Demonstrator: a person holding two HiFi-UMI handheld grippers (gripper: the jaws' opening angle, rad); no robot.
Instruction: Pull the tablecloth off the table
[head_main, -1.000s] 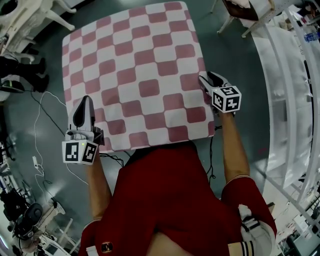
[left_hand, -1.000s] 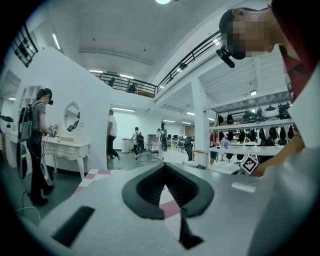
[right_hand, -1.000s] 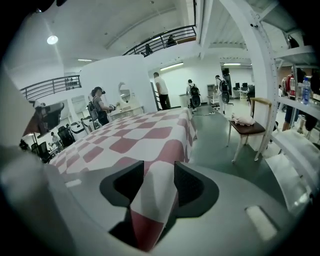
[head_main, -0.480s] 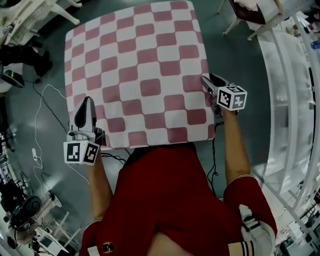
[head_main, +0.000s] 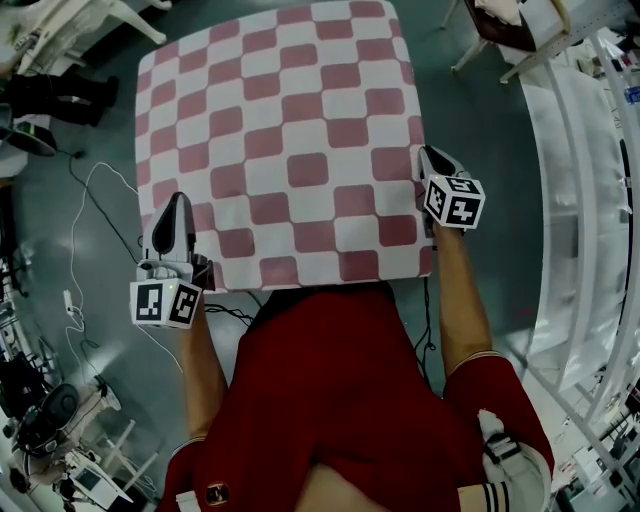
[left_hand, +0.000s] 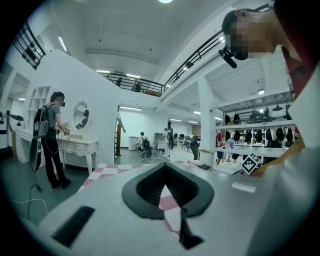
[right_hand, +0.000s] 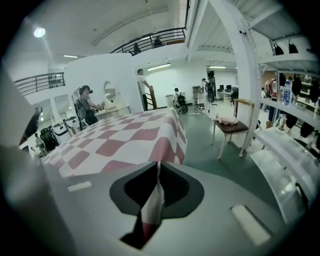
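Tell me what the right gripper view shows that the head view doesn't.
Only the right gripper view: the jaws of the right gripper, which have just been closing, pinching a fold of the checked tablecloth. It also shows a balcony railing and a person standing in the background.
Only the head view: the left gripper at the cloth's left edge, the wearer's red shirt and a pale cable on the floor.
Both: the cloth's checked top spread over the table, and a chair off to the right.
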